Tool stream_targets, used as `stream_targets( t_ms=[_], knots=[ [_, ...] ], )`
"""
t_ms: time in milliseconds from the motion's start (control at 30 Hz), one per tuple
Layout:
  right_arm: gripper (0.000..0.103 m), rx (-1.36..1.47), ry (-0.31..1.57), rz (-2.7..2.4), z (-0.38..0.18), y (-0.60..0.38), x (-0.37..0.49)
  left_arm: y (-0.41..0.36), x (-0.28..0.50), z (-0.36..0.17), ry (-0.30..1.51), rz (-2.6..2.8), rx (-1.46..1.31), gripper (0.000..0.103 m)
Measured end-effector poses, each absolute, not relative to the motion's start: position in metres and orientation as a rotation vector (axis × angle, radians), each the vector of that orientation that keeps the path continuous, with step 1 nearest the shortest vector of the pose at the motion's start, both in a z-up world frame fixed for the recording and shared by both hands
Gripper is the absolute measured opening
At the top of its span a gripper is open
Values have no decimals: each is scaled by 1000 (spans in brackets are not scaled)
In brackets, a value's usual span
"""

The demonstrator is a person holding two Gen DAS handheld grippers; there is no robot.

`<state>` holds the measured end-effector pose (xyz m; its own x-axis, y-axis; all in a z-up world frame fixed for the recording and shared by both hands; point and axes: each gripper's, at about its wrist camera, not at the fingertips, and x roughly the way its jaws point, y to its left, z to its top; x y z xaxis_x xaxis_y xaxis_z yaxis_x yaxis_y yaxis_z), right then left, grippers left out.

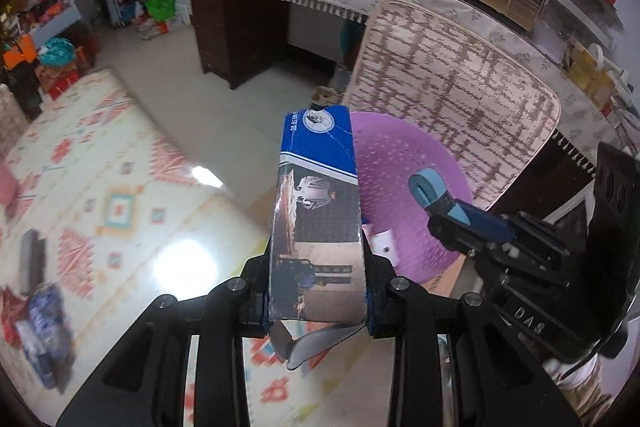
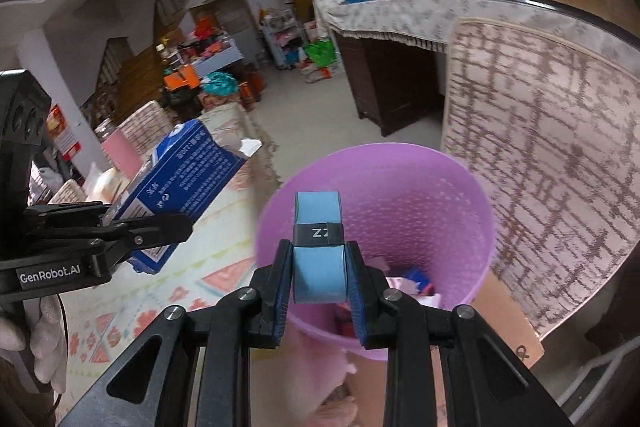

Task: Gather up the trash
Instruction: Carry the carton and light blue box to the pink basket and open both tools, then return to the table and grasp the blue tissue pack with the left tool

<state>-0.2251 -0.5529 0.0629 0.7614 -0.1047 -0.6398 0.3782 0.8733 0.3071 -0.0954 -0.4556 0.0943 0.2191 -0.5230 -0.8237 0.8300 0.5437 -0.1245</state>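
My left gripper point(image 1: 318, 307) is shut on a tall blue carton point(image 1: 318, 211) with a printed picture; its torn bottom flap hangs below the jaws. The carton stands over the near rim of a purple perforated bin point(image 1: 404, 163). In the right wrist view the same carton point(image 2: 188, 171) sits in the left gripper point(image 2: 132, 231) to the left of the bin. My right gripper point(image 2: 320, 287) is shut on a light blue roll with a black band point(image 2: 318, 247), held above the purple bin point(image 2: 420, 195). Scraps of trash point(image 2: 416, 279) lie in the bin's bottom. The right gripper point(image 1: 424, 187) and its roll also show over the bin.
A patterned play mat point(image 1: 100, 195) covers the floor at left, with a blue packet point(image 1: 46, 327) on it. A mattress point(image 1: 460, 79) leans on a cloth-covered dark desk point(image 1: 240, 27) behind the bin. Cardboard point(image 2: 508, 311) lies under the bin. A gloved hand point(image 2: 48, 339) holds the left gripper.
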Motion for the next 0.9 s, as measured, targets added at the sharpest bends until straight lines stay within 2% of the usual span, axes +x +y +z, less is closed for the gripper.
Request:
stream_targets(
  t_ms=[167, 233, 267, 300, 333, 567, 700, 833, 900],
  knots=[
    [29, 442, 658, -328, 62, -574, -221, -487, -92, 94, 984, -1029, 364, 33],
    [33, 446, 647, -359, 62, -580, -221, -492, -95, 96, 976, -1049, 360, 49],
    [40, 454, 642, -379, 62, -585, -222, -490, -97, 99, 960, -1045, 355, 63],
    [43, 462, 636, -391, 61, -588, -224, -489, -99, 101, 944, -1044, 350, 73],
    [44, 474, 626, -402, 61, -590, -226, -481, -103, 104, 913, -1041, 347, 75],
    [54, 530, 604, -383, 62, -581, -243, -427, -118, 112, 855, -984, 358, 82],
    [67, 574, 581, -300, 67, -559, -246, -392, -128, 106, 865, -953, 381, 82],
    [73, 609, 541, -221, 71, -530, -246, -354, -134, 93, 901, -894, 392, 82],
    [76, 629, 525, -175, 71, -512, -243, -331, -135, 84, 935, -868, 386, 76]
  ],
)
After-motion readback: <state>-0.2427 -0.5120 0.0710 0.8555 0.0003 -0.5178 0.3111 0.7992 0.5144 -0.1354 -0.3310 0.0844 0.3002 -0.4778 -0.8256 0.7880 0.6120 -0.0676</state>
